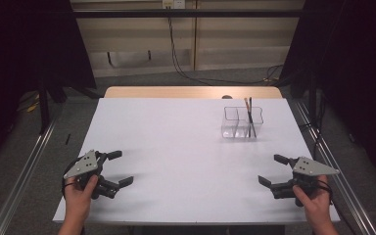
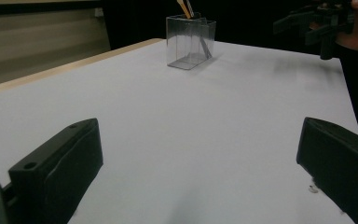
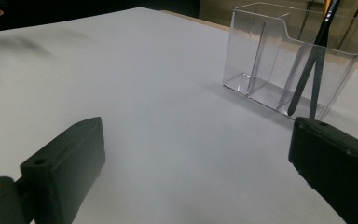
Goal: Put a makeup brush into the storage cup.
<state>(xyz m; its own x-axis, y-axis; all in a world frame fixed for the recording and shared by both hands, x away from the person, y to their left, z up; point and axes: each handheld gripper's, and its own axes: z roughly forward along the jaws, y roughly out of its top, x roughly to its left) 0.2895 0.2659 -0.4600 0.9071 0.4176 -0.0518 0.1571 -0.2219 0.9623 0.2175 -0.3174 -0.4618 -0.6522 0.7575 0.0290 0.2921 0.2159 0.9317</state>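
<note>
A clear plastic holder with two compartments stands on the white table at the back right. Two thin dark sticks lean in its right compartment; its left compartment looks empty. The holder appears far ahead in the left gripper view and close in the right gripper view, with the sticks inside. My left gripper rests open near the front left corner, nothing between its jaws. My right gripper is open near the front right corner, also empty, and is seen across the table.
A wooden strip runs along the table's far edge. Metal rails flank the table on the floor at both sides. Cables trail over the floor behind. Dark curtains close off both sides.
</note>
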